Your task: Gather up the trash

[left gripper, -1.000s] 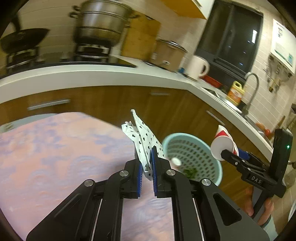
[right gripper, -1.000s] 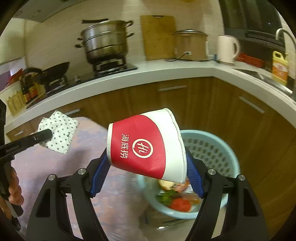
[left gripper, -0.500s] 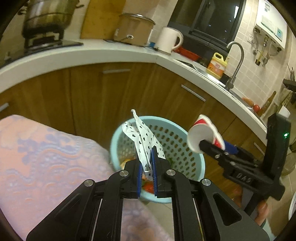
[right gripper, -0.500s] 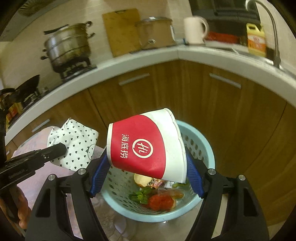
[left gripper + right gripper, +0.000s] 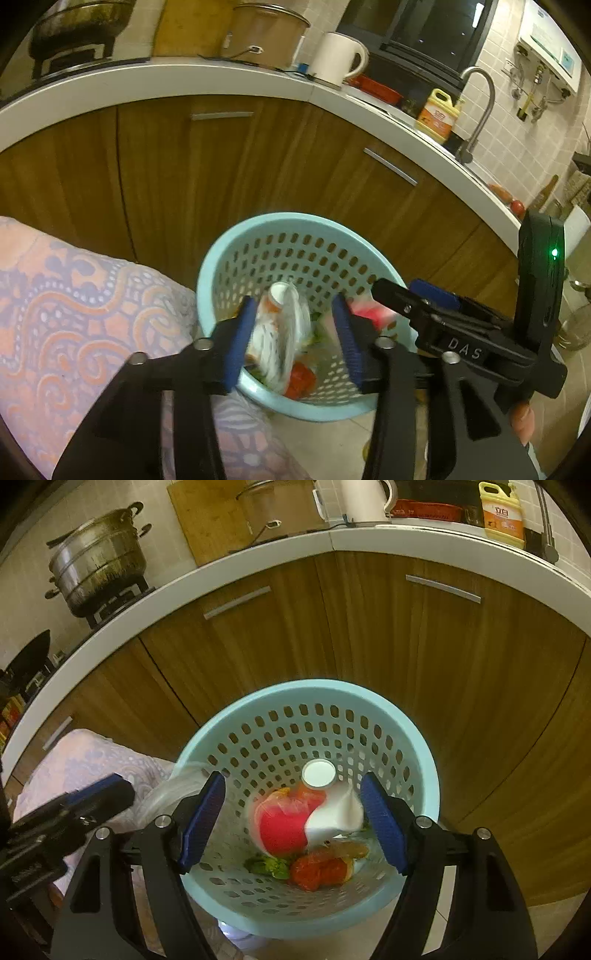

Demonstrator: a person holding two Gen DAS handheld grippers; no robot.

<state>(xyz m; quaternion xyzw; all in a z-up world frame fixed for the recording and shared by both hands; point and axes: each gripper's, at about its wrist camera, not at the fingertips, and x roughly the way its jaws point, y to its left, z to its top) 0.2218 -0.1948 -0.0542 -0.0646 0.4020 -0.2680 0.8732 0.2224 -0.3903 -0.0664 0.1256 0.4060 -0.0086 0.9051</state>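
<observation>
A light blue perforated trash basket (image 5: pixel 295 229) (image 5: pixel 413 738) stands on the floor by the cabinets. My left gripper (image 5: pixel 295 339) is open above it, and the polka-dot paper (image 5: pixel 280 343) is a blur falling between its fingers into the basket. My right gripper (image 5: pixel 291 823) is open too, and the red and white paper cup (image 5: pixel 295 823) is a blur dropping inside the basket. The right gripper also shows in the left wrist view (image 5: pixel 391 291). Food scraps (image 5: pixel 317 871) and a white lid (image 5: pixel 318 774) lie in the basket.
A table with a pink patterned cloth (image 5: pixel 74 314) is left of the basket. Wooden cabinets (image 5: pixel 332 627) under a white counter curve behind it. A pot (image 5: pixel 96 572), kettle (image 5: pixel 336 59), detergent bottle (image 5: pixel 437 114) and sink tap (image 5: pixel 480 110) are on the counter.
Both grippers moved over the basket and opened. The polka-dot paper left the left gripper and the cup left the right gripper; both are falling into the basket.
</observation>
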